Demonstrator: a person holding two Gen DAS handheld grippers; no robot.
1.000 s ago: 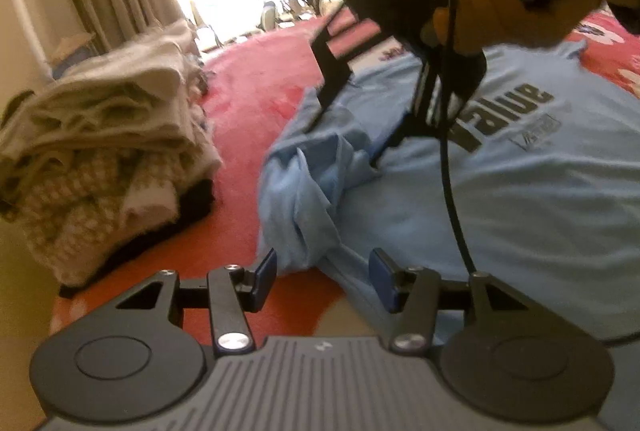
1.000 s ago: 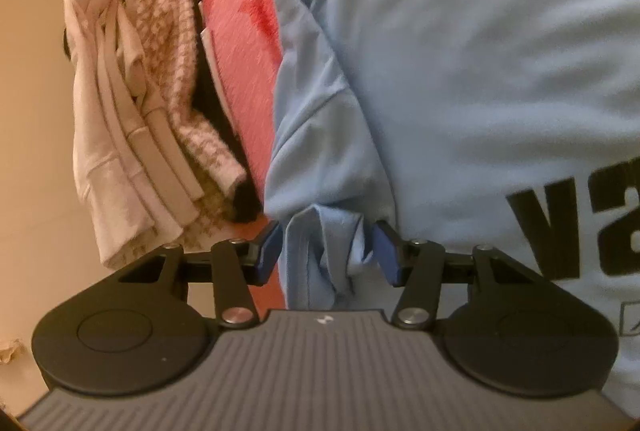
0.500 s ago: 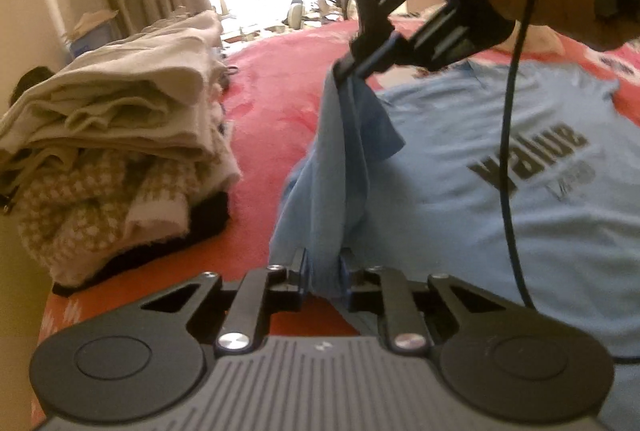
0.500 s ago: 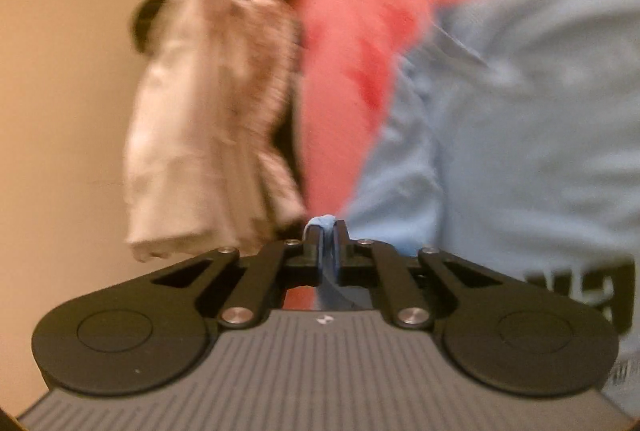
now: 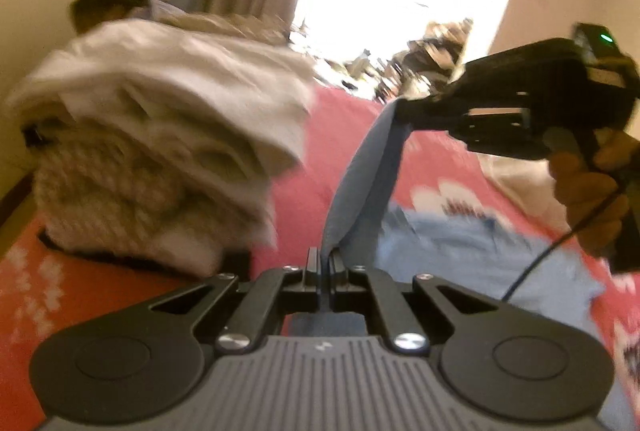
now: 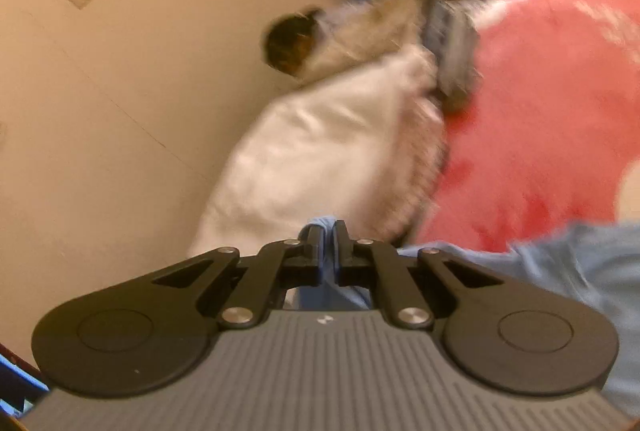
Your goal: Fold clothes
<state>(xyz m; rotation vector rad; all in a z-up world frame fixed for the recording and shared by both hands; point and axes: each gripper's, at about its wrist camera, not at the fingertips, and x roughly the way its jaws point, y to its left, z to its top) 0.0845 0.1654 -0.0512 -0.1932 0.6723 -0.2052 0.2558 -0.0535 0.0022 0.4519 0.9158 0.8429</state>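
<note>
While both jaws are pinching the light-blue T-shirt's [image 5: 472, 251] side edge, your left gripper [image 5: 325, 263] low and your right gripper [image 5: 394, 111] raised beyond it, keep that strip taut and carry it evenly over the shirt lying on the red blanket [image 5: 328, 159], clear of the folded pile [image 5: 160, 159].

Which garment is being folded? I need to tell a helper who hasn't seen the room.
Find the red patterned blanket spread out beside a tall pile of folded beige and cream clothes. The light blue cotton T-shirt lies on it, one edge lifted taut between the left gripper and right gripper. It alone is blue and unfolded.
</note>
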